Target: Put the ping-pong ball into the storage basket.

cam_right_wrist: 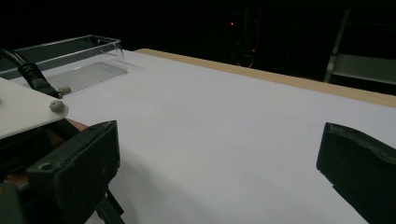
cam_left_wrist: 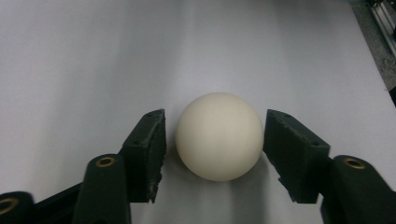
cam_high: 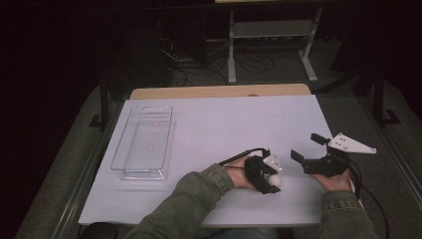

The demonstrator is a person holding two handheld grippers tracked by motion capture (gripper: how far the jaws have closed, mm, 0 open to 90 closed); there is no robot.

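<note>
A cream-white ball [cam_left_wrist: 218, 135] rests on the white table top [cam_left_wrist: 93, 56]. It lies between the two black jaws of my left gripper [cam_left_wrist: 215, 128]. The right pad [cam_left_wrist: 289, 154] is at the ball's edge, while a thin gap shows beside the left pad [cam_left_wrist: 152, 149]. From above, the ball [cam_high: 275, 180] peeks out under the left gripper [cam_high: 268, 180] near the table's front. Just to the right of it, my right gripper [cam_high: 307, 147] is held in a hand. In its own view the right gripper [cam_right_wrist: 219, 163] stands open, with nothing between its jaws.
A clear plastic tray [cam_high: 143, 142] stands empty at the table's left side, and its rim [cam_right_wrist: 70, 44] appears far off in the right gripper view. A wooden edge [cam_high: 219, 91] borders the far side. Beyond are a dark floor, cables and a white frame [cam_high: 271, 30].
</note>
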